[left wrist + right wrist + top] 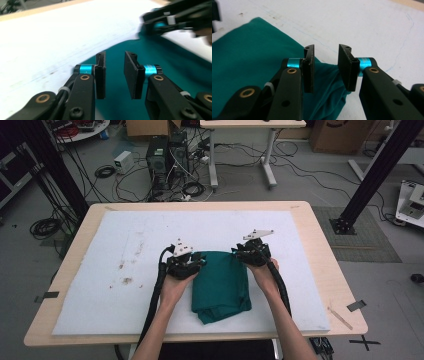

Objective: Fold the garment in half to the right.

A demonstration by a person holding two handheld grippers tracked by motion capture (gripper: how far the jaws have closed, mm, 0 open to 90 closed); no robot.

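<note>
Folded green cloth (220, 285) on white mat (125, 270), looks nearly done. Left gripper (114, 75) and right gripper (326, 67) both apart, holding nothing. Maybe one more fold left.

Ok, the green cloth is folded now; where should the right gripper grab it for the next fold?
Probably the far right corner of the green cloth, where a bunched tip lies just beneath the open right gripper. Come down from above onto it; elsewhere the cloth lies flat on the white mat, giving the jaws little to pinch.
</note>
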